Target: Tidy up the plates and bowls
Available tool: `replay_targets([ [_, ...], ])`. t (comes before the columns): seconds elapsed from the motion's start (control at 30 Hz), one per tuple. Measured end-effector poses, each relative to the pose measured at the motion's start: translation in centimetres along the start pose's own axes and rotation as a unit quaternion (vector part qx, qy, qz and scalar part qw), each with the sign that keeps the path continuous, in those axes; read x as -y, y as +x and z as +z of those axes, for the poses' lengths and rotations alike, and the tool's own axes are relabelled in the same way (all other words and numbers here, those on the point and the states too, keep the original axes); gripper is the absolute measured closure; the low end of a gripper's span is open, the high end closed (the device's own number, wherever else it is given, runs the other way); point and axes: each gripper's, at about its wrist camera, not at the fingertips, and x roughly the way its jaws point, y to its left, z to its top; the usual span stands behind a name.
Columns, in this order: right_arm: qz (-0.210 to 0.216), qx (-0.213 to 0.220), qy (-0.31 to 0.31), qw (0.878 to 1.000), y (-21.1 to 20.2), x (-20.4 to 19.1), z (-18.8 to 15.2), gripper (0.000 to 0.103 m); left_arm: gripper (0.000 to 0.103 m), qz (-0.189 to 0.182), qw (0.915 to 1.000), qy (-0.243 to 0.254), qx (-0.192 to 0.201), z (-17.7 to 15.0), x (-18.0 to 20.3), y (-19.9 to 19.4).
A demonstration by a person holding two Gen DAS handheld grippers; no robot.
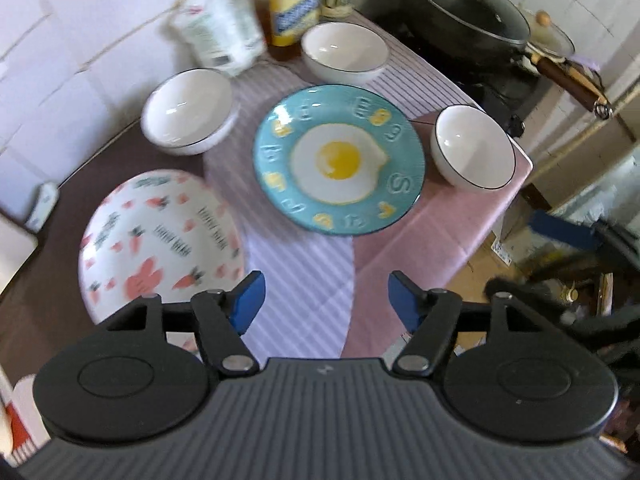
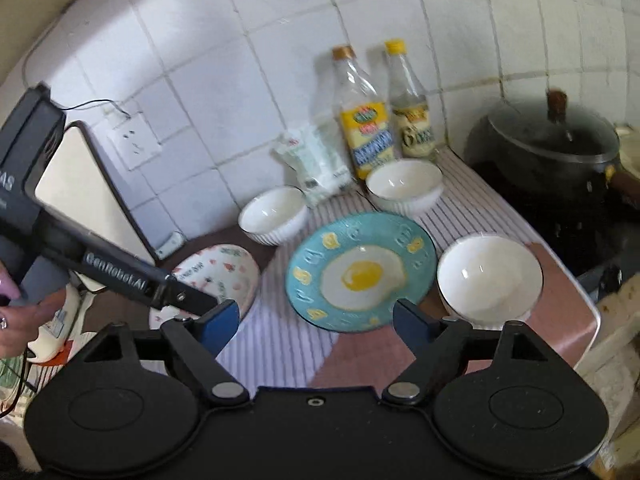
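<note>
**Both claws apart above the dishes**

I see my left claw (image 1: pixel 326 300) and right claw (image 2: pixel 316 322) both spread wide, holding nothing. The egg plate (image 1: pixel 339 159) lies flat mid-tabletop (image 1: pixel 420 248), round, without a long axis; three white bowls stand mouth-up around it.

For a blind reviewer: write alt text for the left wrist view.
The open left tool hovers above a table holding a blue fried-egg plate, a carrot-patterned plate to its left, and three empty white bowls around them. Bottles and a lidded black pan stand behind.
</note>
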Motion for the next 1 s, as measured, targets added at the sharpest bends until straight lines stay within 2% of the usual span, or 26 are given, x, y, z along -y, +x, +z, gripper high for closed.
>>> replay_targets([
  [0.1, -0.010, -0.008, 0.010, 1.000, 2.1, 1.4, -1.5, 0.016, 0.034, -0.008, 0.9997, 0.017, -0.014, 1.3, 0.6, 2.8],
  [0.2, -0.017, -0.020, 0.016, 1.000, 4.3, 2.4, -2.9, 0.016, 0.032, -0.011, 0.9997, 0.019, -0.009, 2.7, 0.5, 5.4],
  [0.37, -0.022, -0.034, 0.071, 0.997, 7.2, 4.4, -4.2, 0.016, 0.032, -0.011, 0.9998, 0.016, 0.008, 4.5, -0.8, 8.9],
  [0.53, -0.024, -0.029, 0.089, 0.995, 8.3, 4.8, -4.3, 0.016, 0.029, -0.012, 0.9998, 0.010, 0.008, 5.5, -2.1, 10.8],
  [0.7, -0.028, -0.024, 0.105, 0.994, 9.1, 5.1, -4.1, 0.016, 0.026, -0.007, 0.9995, 0.031, 0.009, 6.2, -2.7, 12.2],
  [1.0, -0.024, -0.006, 0.189, 0.982, 11.5, 6.1, -3.6, 0.016, 0.022, 0.017, 0.9983, 0.053, 0.017, 8.1, -4.2, 13.2],
])
